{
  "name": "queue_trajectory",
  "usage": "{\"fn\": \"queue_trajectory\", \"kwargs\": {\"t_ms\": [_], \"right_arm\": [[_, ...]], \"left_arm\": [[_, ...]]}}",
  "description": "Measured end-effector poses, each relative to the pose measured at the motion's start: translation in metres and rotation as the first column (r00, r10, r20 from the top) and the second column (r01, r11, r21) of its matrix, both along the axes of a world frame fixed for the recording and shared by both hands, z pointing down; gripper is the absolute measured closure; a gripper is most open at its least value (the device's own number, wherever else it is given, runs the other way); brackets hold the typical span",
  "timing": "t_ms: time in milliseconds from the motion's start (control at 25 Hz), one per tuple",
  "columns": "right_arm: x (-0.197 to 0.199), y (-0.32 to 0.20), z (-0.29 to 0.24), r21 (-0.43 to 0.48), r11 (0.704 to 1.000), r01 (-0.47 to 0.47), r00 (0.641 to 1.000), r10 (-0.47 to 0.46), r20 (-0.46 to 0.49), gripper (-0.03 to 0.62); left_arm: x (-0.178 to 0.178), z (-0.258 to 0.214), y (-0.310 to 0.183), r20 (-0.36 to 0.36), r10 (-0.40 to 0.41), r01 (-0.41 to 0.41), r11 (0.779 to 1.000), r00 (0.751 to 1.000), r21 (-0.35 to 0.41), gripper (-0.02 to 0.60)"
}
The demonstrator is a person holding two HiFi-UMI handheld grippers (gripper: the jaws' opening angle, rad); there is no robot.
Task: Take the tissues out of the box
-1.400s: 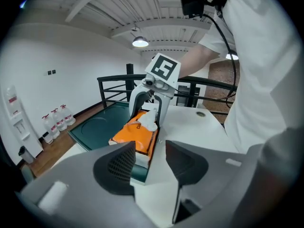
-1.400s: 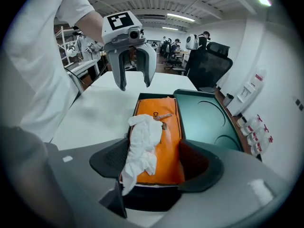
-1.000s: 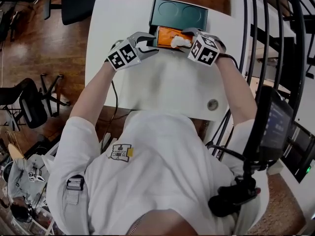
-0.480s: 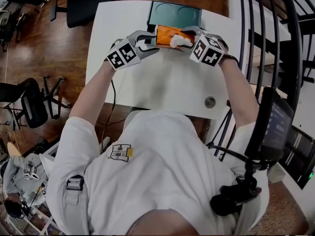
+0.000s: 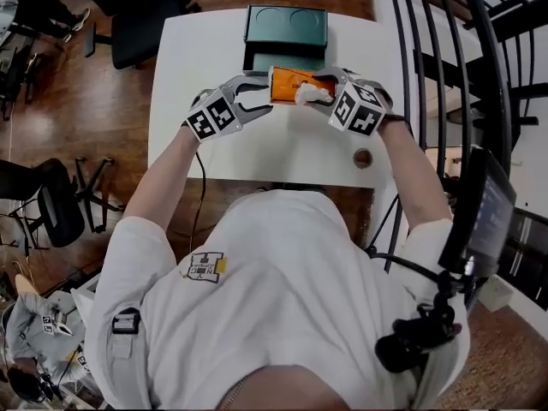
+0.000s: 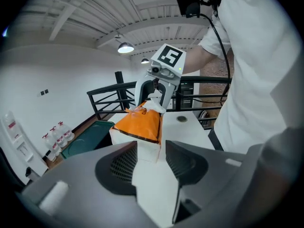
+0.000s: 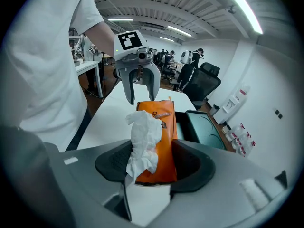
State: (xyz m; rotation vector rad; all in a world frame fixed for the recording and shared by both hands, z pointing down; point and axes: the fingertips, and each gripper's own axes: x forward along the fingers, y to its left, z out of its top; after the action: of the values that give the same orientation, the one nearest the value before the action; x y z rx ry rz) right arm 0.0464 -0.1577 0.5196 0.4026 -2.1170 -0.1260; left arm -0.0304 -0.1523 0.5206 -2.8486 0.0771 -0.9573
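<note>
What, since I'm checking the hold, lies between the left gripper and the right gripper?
The orange tissue box, a crumpled white tissue poking from it; the head view shows it spanning from left gripper to right gripper, each clamped on an end.

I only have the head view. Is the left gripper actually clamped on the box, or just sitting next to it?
Observer: Clamped. In the left gripper view, the left gripper has the white end of the box pressed between both pads.
Operator: And the right one, is it on the box or the tissue?
Observer: The right gripper spans the box's other end. The tissue sticks up from the orange top, bunched beside one pad.
</note>
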Motion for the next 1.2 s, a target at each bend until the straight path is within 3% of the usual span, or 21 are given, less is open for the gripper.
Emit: {"fn": "queue_trajectory", "kwargs": {"t_ms": [440, 640, 800, 1000, 1200], "right_arm": [[-0.033, 0.117, 0.062, -0.114, 0.993, -0.035, 0.999, 0.032, -0.036, 0.361], [-0.040, 0.128, 0.092, -0.148, 0.989, -0.007, 0.997, -0.005, -0.076, 0.347], [-0.040, 0.128, 0.098, -0.159, 0.987, -0.001, 0.997, -0.011, -0.078, 0.298], [-0.039, 0.133, 0.080, -0.126, 0.992, -0.023, 1.000, 0.022, -0.011, 0.290], [-0.031, 0.148, 0.042, -0.064, 0.976, -0.210, 0.964, 0.217, 0.155, 0.334]], "left_arm": [[-0.034, 0.054, 0.103, 0.057, 0.075, -0.069, 0.993, 0.996, -0.097, 0.405], [-0.042, 0.074, 0.116, 0.090, 0.068, -0.057, 0.991, 0.994, -0.125, 0.405], [-0.045, 0.078, 0.119, 0.099, 0.056, -0.043, 0.991, 0.994, -0.130, 0.405], [-0.050, 0.073, 0.121, 0.078, 0.024, -0.014, 0.992, 0.997, -0.126, 0.405], [-0.063, 0.072, 0.125, 0.004, -0.044, 0.044, 0.989, 0.999, -0.140, 0.405]]}}
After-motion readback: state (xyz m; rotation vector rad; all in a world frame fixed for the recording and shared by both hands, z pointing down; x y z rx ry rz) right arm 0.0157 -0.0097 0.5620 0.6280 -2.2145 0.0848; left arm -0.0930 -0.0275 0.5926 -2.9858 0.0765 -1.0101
